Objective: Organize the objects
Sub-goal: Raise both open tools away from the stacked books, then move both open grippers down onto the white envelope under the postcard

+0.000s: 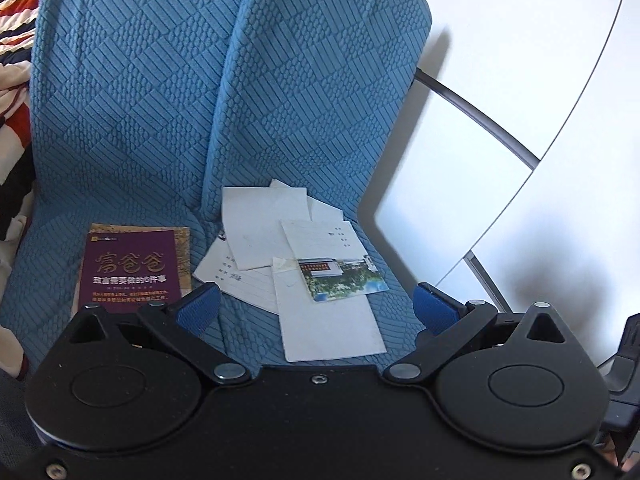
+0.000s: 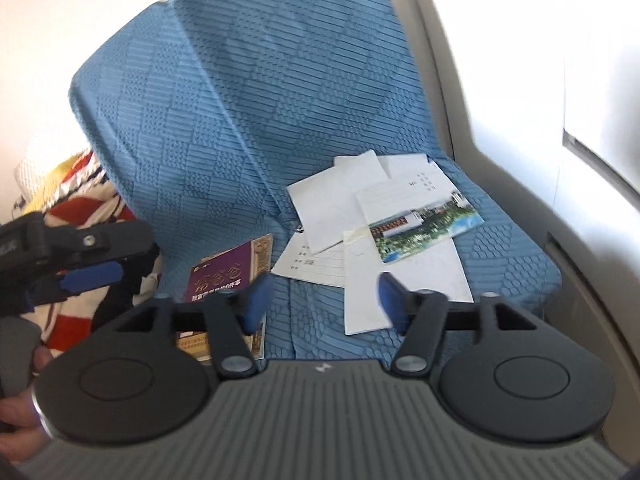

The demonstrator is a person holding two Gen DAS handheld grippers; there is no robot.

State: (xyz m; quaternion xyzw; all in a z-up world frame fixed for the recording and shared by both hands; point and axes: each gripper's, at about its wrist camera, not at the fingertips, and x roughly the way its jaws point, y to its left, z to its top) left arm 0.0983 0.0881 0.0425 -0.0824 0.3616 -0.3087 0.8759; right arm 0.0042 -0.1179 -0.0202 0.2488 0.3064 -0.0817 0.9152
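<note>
- The loose heap of white paper sheets and lined cards (image 1: pixel 304 248) lies fanned out on the seat of the blue textured-fabric sofa (image 1: pixel 132 112), right where the seat meets the backrest cushions.
- A glossy picture postcard showing a building and trees (image 1: pixel 344 278) rests on top of the heap, on its side away from the book; a long white sheet (image 1: pixel 328 320) pokes out from under it toward the cameras.
- A purple paperback book with gold lettering (image 1: pixel 130 270) lies flat just beside the heap, atop a tan-edged book, apart from the papers.
- Step, as I judge it: the approach to gathering the papers; nothing is lifted yet.
- Next move likely calls for lowering onto a sheet edge and pinching thin paper against soft fabric, which could slip or crease.
- The left gripper (image 1: pixel 318 306) points down at the seat, jaws spread wide, nothing between them, hanging over the near part of the heap.
- The right gripper (image 2: pixel 322 300) tilts down likewise, jaws spread and empty, hanging between the book and the long sheet.
- A striped red, white and dark blanket (image 1: pixel 12 80) lies beyond the book, away from the heap.
</note>
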